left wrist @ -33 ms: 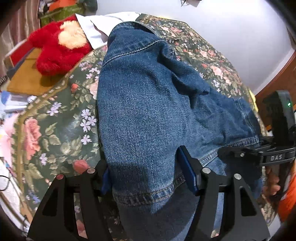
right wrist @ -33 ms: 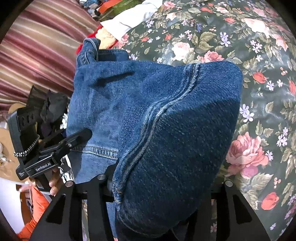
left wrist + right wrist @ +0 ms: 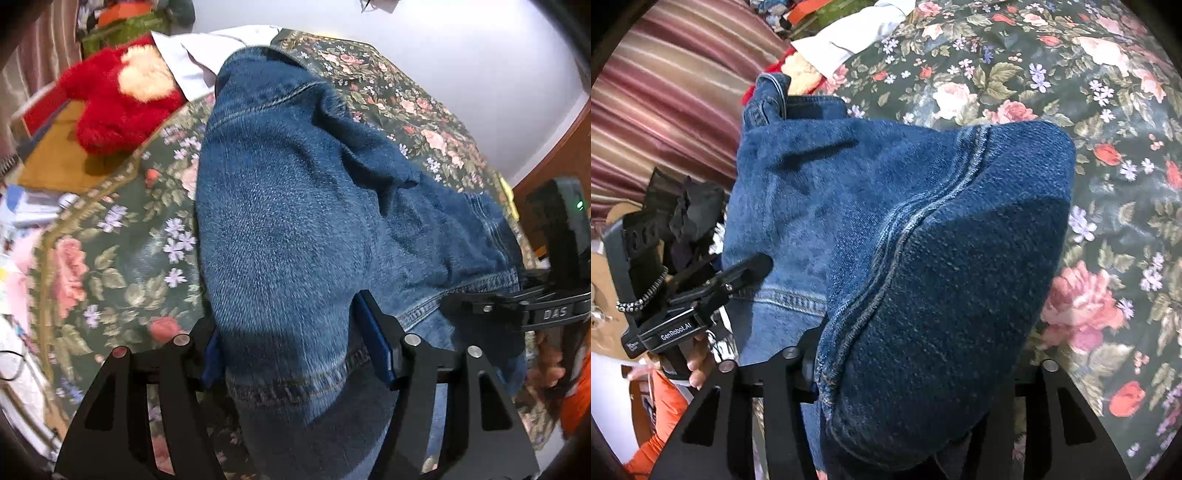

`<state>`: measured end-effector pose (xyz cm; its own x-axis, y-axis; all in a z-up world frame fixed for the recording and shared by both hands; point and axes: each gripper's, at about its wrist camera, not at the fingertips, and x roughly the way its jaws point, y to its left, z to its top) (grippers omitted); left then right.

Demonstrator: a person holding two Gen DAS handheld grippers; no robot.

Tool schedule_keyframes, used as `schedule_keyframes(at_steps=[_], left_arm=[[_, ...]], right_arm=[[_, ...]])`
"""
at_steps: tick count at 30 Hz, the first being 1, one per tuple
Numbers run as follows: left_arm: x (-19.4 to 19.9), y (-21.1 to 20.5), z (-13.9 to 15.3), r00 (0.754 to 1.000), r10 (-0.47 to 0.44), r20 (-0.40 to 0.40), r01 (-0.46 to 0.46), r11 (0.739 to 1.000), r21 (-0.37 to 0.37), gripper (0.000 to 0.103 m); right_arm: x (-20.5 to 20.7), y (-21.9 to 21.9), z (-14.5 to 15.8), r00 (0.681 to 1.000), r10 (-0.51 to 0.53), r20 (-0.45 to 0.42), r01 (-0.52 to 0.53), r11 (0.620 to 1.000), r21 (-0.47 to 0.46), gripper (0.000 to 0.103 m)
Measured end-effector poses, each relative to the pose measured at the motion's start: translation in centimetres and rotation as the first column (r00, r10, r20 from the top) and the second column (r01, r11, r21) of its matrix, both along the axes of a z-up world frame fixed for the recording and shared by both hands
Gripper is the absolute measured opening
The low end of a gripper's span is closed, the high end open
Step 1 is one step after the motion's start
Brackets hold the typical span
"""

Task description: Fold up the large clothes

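Left wrist view: the left gripper (image 3: 295, 350) has a bunched fold of the jeans (image 3: 295, 206) sitting between its blue pads (image 3: 375, 343). The jaws are spread partway, and the right pad looks clear of the cloth, so I'd call it loose rather than pinching. The jeans run ahead of the fingers over the floral bedspread (image 3: 110, 266). A red plush (image 3: 114, 99) and a white shirt (image 3: 192, 59) lie further ahead on the left. The right gripper (image 3: 480, 306) pokes in from the right at the hem.

Right wrist view: the right gripper (image 3: 905, 373) is buried under a thick denim fold (image 3: 923, 258), pads hidden, so can't tell if it's gripping. The left gripper (image 3: 753, 266) is off to the left on the jeans' edge, with a hand (image 3: 694, 354) on its handle.
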<state>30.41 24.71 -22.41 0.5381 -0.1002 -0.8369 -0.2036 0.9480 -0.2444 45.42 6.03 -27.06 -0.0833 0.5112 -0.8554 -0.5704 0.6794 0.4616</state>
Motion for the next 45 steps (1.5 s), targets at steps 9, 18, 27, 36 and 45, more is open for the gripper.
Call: schedule_keyframes(at_steps=[9,18,27,36,45], left_arm=[[-4.3,-3.0,-0.5,0.998,-0.06,-0.002,0.06,0.98,0.189,0.091],[-8.9,-1.9,-1.1,0.998,0.004,-0.06,0.01,0.975,0.222,0.098],[-1.8,0.8,4.6,0.995,0.025,0.101,-0.055,0.949,0.31,0.098],[10.2,2.5,-0.1,0.998,0.063,0.024,-0.067,0.956,0.285,0.098],[11.3,5.2,-1.9,0.991,0.131,-0.003,-0.128,0.973,0.19,0.1]], right_arm=[[-4.4,-3.7,2.6,0.982,0.07,0.174,-0.053,0.993,-0.104,0.098],[-6.6,-10.3,0.3,0.989,0.08,0.127,-0.054,0.979,-0.197,0.098],[-3.3,-11.3,6.9,0.958,-0.045,0.284,0.062,0.997,-0.05,0.098],[1.5,-3.1,4.1,0.936,-0.082,0.343,0.109,0.992,-0.061,0.098],[4.3,-5.5,-0.8,0.959,-0.116,0.259,0.144,0.986,-0.089,0.098]])
